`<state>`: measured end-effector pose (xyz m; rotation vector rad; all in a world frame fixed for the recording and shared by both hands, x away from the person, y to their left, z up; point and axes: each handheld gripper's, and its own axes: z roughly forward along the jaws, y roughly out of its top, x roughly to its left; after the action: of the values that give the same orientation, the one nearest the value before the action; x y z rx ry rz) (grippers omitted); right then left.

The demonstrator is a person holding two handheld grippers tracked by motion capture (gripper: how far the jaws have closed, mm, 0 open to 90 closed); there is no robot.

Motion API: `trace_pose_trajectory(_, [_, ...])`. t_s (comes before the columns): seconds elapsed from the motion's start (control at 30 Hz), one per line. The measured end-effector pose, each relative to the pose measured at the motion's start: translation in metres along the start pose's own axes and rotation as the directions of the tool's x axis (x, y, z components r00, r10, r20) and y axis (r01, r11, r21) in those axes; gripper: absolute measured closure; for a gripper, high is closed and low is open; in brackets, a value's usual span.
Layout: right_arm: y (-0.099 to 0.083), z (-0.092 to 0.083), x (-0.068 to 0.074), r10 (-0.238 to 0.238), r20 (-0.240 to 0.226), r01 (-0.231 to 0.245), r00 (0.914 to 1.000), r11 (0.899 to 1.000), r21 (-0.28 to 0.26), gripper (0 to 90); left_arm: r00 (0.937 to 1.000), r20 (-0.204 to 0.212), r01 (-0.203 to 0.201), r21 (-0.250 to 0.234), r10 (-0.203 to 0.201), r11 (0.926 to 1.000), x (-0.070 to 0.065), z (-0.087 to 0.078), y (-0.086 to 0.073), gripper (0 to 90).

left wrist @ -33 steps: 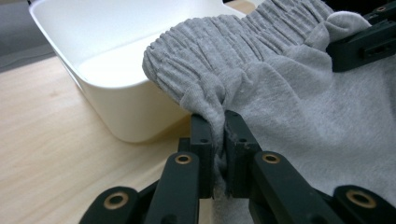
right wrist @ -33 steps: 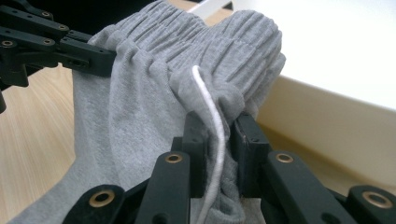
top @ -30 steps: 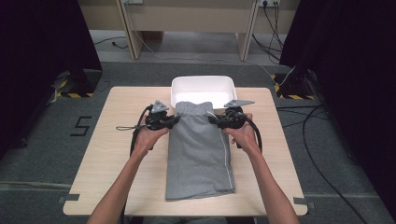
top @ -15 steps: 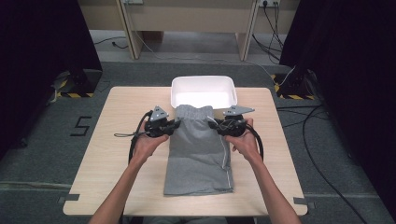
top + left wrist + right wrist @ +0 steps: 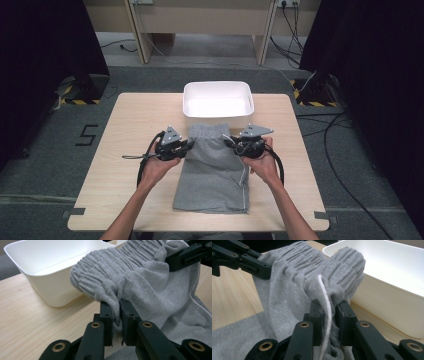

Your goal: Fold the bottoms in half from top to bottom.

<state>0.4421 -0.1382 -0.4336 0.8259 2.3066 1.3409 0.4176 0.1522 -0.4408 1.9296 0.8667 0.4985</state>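
Both hands level, left gripper (image 5: pixel 186 145) and right gripper (image 5: pixel 229 142) jaws clamping the shorts' (image 5: pixel 214 175) waistband.

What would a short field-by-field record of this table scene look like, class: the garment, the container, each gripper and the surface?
garment: grey ribbed-waist fabric shorts, lying on the table, waistband end lifted beside the tub
container: white rectangular plastic tub, nothing visible inside
left gripper: shut on the waistband's left side
right gripper: shut on the waistband's right side, white drawstring cord running between its jaws
surface: light wooden table
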Motion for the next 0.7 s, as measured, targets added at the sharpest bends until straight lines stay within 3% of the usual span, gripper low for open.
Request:
trace_pose_trajectory(0.27, [-0.019,-0.003,0.012,-0.021,-0.008,0.021,0.9998,1.0,0.004,77.0,0.9996,0.021,-0.018,0.032,0.017,0.9993,-0.011,0.0,-0.022,78.7])
trace_pose_trajectory(0.37, [-0.029,-0.006,0.017,-0.016,-0.012,0.017,0.9998,1.0,0.003,76.8,0.9986,0.035,-0.042,0.053,0.04,0.9977,-0.016,-0.002,-0.03,77.9])
trace_pose_trajectory(0.6, [-0.051,-0.015,0.038,-0.005,-0.018,0.006,0.9998,1.0,0.016,75.5,0.9952,0.066,-0.078,0.107,0.072,0.9911,-0.029,-0.004,-0.05,76.6])
trace_pose_trajectory(0.7, [-0.063,-0.016,0.05,0.002,-0.025,0.0,0.9997,0.999,0.051,74.7,0.9945,0.073,-0.084,0.134,0.075,0.9874,-0.032,-0.004,-0.06,76.1])
